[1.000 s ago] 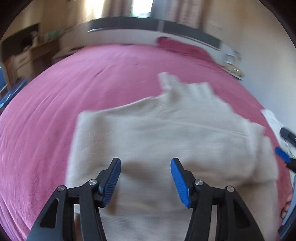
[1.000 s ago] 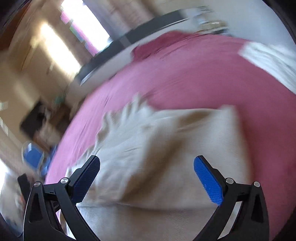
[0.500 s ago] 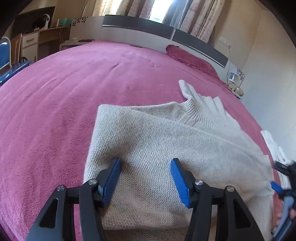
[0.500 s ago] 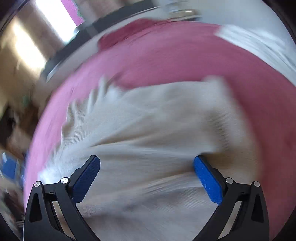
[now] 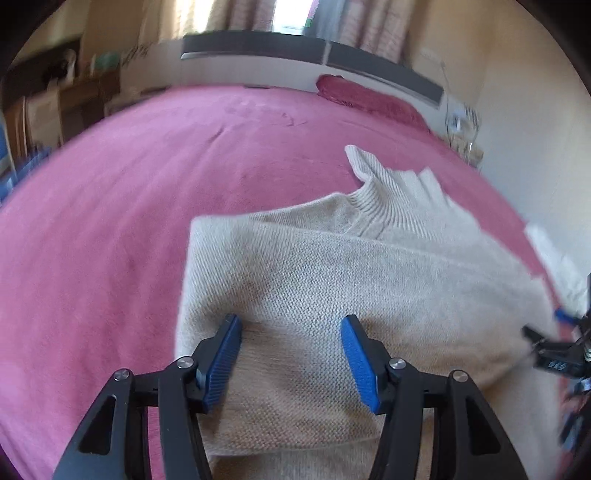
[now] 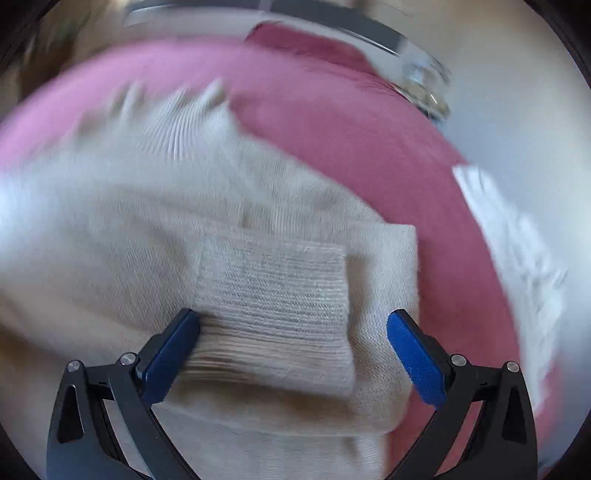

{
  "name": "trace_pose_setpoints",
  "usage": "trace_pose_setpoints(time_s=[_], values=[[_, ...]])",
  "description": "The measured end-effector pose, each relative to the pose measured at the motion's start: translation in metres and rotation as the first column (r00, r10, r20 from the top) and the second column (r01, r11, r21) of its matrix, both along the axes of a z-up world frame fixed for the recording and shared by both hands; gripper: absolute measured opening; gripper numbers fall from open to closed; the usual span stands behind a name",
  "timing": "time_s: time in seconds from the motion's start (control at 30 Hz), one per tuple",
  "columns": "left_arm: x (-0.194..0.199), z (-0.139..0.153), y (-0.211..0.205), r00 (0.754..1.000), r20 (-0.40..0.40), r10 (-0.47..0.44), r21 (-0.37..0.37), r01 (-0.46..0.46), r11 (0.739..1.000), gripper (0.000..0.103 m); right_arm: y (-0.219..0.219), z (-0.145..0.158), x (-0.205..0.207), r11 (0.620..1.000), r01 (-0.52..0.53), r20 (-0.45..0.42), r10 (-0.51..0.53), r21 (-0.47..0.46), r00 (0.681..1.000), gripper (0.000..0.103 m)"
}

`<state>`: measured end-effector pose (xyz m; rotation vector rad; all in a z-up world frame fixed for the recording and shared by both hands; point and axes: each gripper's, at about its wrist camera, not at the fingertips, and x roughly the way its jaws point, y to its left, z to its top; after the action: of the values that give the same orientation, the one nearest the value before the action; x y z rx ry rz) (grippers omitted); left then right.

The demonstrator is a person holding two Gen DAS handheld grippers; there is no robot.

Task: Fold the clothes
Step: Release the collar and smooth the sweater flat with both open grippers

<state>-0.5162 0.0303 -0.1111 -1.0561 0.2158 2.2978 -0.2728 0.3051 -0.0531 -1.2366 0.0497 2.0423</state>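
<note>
Right gripper [image 6: 293, 334] is dropping fast and rolling level onto the sweater [image 5: 351, 295] lying on the pink bed [image 5: 110, 240], jaws spread around its ribbed cuff [image 6: 277, 295]. Left gripper [image 5: 291, 343] is hovering, jaws spread, pinching nothing. Next fold grab looks imminent.

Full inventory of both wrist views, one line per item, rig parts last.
sweater: 1, beige knit, part-folded on the bed, ribbed collar at its far end
ribbed cuff: 1, beige, lying on top of the sweater's near right part
bedspread: 1, pink, covers the bed
pillow: 1, dark pink, by the headboard
headboard: 1, white with a dark band, far end of the bed
white cloth: 1, white, right edge of the bed; blurred
curtains: patterned, behind the headboard; count unclear
left gripper: 1, black with blue pads, open over the sweater
right gripper: 1, black with blue pads, open, straddling the cuff
</note>
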Motion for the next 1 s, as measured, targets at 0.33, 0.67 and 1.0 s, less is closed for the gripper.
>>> trace_pose_setpoints(time_s=[0.33,0.67,1.0], values=[[0.045,-0.017,0.042,0.986,-0.011,-0.169,-0.109,0.167,0.980,0.066,-0.059,0.008,-0.023,0.952,-0.293,-0.092,0.285,-0.085,0.954,0.103],[0.093,0.014,-0.041,0.975,0.126,-0.185,-0.060,0.194,0.979,0.067,-0.073,0.019,0.063,0.917,-0.274,-0.154,0.238,-0.290,0.959,0.103],[0.230,-0.027,-0.161,0.967,0.217,-0.136,-0.141,0.169,0.975,0.068,-0.164,-0.019,0.201,0.872,-0.330,0.031,0.365,-0.361,0.930,0.103]])
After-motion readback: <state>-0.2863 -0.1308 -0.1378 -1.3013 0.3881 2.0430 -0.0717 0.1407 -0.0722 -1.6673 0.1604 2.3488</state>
